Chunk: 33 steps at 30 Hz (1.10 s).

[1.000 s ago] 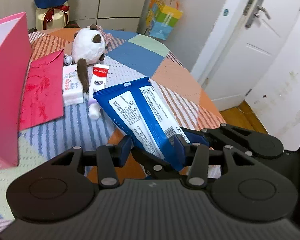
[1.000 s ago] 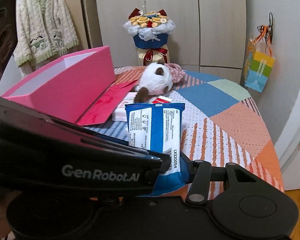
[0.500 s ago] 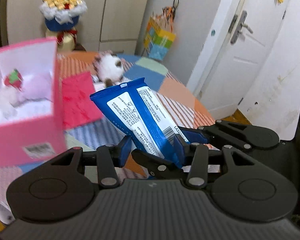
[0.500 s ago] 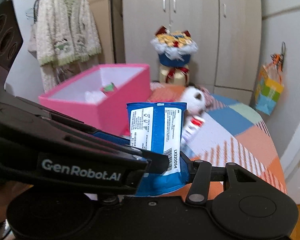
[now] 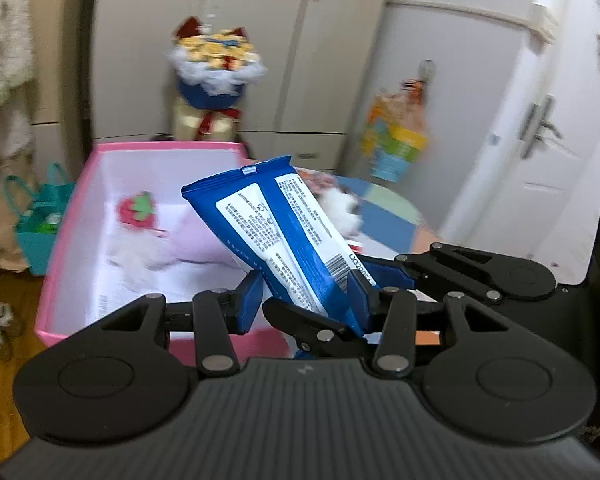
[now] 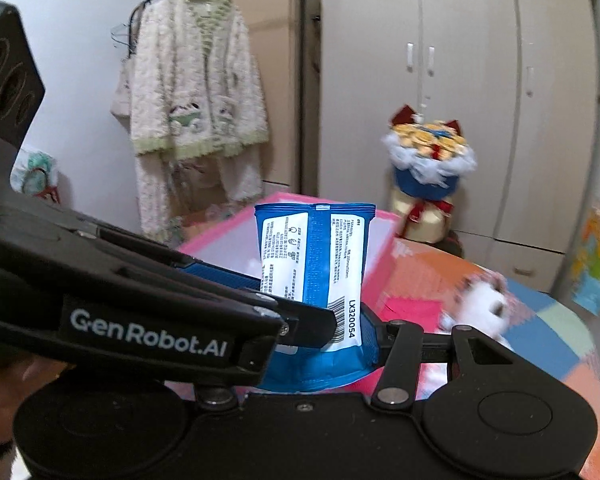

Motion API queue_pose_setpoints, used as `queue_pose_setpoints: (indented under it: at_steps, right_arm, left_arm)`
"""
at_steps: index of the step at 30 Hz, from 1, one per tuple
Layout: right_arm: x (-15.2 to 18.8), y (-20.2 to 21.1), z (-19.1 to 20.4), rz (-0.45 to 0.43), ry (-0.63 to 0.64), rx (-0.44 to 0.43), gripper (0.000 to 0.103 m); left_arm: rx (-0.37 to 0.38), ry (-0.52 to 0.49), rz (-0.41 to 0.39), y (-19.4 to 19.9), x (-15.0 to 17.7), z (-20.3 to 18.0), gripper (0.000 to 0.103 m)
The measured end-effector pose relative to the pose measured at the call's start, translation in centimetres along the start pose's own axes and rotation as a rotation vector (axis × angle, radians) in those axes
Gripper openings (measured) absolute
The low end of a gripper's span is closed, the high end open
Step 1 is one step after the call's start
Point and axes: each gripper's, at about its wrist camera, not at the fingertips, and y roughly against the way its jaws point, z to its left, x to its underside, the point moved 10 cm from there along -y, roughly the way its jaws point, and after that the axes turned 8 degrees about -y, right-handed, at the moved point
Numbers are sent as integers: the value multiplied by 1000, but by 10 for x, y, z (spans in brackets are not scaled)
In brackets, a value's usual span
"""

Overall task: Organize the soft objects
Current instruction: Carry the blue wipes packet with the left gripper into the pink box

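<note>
Blue pack [image 5: 284, 240] above pink box [image 5: 60, 240]

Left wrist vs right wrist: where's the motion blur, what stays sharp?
Left wrist view: bouquet, door handle and pink box smeared; blue pack and left gripper crisp. Right wrist view: plush toy and bouquet streaked, pack label readable, strong fisheye bending on the wardrobe.

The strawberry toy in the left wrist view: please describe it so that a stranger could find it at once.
Find the big pink box with white inner walls, left of the blue packet. Inside, near the far end, lies the strawberry toy. It alone is red with a green leaf top; the soft things beside it are pale white and lilac.
</note>
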Motion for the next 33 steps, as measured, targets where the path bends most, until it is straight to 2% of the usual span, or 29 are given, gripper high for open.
queue_pose_setpoints:
  at_steps: [6, 12, 16, 22, 27, 33]
  right_arm:
    - [-13, -53, 25, 51, -64, -80, 57]
    - [-10, -113, 26, 200, -154, -148, 60]
    - [-7, -143, 23, 268, -162, -155, 60]
    - [-6, -168, 21, 362, -154, -158, 64]
    - [-5, -178, 27, 416, -58, -166, 71]
    - [-6, -171, 26, 393, 24, -137, 74]
  left_arm:
    - [-49, 66, 58, -26, -8, 56, 44]
    - [-58, 171, 147, -67, -6, 100, 44]
    - [-61, 219, 179, -88, -4, 120, 44]
    - [-31, 249, 207, -103, -2, 132, 44]
    - [-10, 267, 232, -112, 2, 138, 45]
    - [-113, 178, 188, -101, 1, 139, 50]
